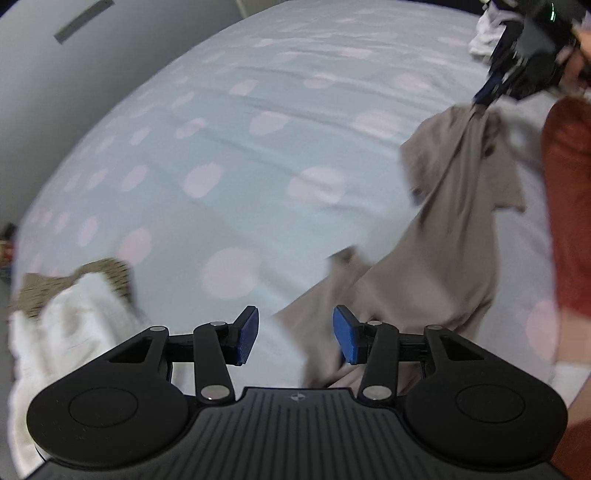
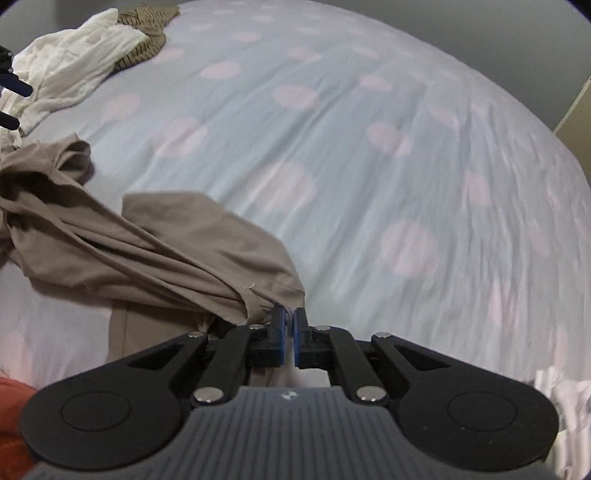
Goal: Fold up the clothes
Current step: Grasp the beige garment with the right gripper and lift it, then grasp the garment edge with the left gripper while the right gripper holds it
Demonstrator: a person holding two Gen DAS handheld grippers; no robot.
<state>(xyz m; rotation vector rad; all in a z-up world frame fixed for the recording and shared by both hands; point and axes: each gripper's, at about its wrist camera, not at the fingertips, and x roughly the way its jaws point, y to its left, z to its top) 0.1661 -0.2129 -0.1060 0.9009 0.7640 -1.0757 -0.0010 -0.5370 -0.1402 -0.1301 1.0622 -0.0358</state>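
Note:
A beige garment hangs stretched above a pale blue bedsheet with pink dots. My right gripper is shut on a bunched corner of it. In the left wrist view that gripper holds the corner up at the top right. My left gripper stands open over the garment's lower end. Its right pad is beside the cloth, and nothing is pinched between the pads. Its fingertips also show at the left edge of the right wrist view.
A white garment lies crumpled on a brown striped one near the bed's edge. More white cloth is heaped at another edge. A person's orange-red clothing is at the right. A grey wall rises beyond the bed.

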